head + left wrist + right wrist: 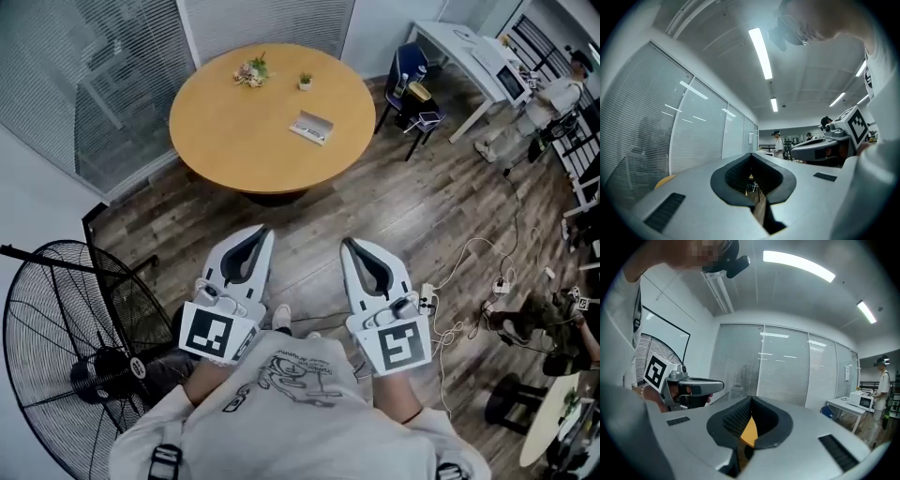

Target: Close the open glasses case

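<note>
Pale glasses case lying open near the right edge of the round wooden tabletop.
Left gripper and right gripper are both clenched and empty, well short of the tabletop; only the head view shows the case.

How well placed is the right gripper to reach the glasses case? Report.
Probably not yet: the right gripper hovers over floor, short of the table where the glasses case lies. Nothing blocks the approach.

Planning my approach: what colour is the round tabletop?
Light orange-tan tabletop, clearest in the head view.
</note>
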